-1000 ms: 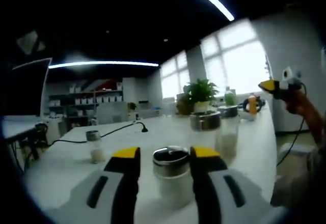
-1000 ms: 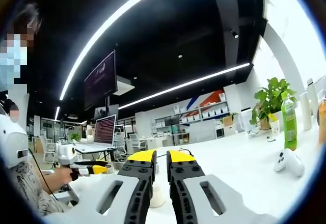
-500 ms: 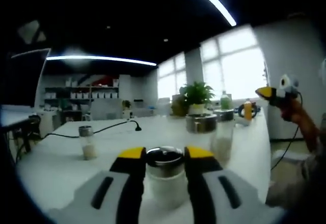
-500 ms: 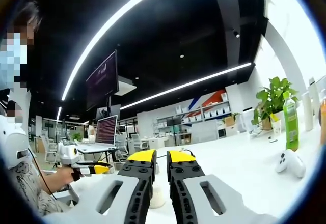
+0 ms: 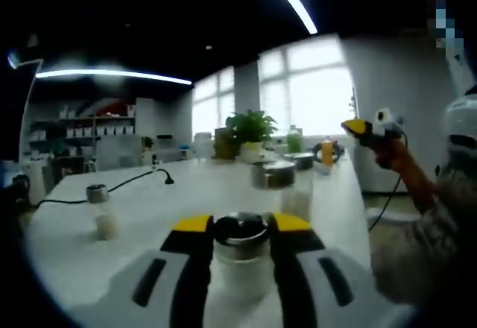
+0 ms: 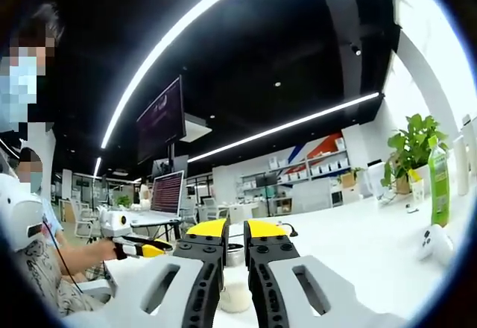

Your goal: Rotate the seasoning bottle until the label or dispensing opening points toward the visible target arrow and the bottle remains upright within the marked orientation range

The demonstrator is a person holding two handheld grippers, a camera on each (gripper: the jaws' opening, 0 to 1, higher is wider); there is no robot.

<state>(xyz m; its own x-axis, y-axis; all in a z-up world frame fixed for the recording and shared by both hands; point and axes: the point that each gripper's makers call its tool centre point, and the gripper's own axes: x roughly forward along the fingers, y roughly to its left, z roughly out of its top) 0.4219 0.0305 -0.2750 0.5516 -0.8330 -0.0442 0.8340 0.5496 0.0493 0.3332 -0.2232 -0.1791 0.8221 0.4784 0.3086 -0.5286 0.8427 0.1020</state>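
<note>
I can read no text anywhere. The monitor (image 6: 160, 121) and laptop screen (image 6: 167, 192) in the right gripper view show lines too small to make out, and the green bottle's (image 6: 437, 183) label is blurred.

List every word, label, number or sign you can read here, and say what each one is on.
None can be read.
Green bottle: label too small.
Hanging screen and laptop: content blurred.
Seasoning bottle between the left gripper jaws: no print visible.
Orange bottle: too blurred.
</note>
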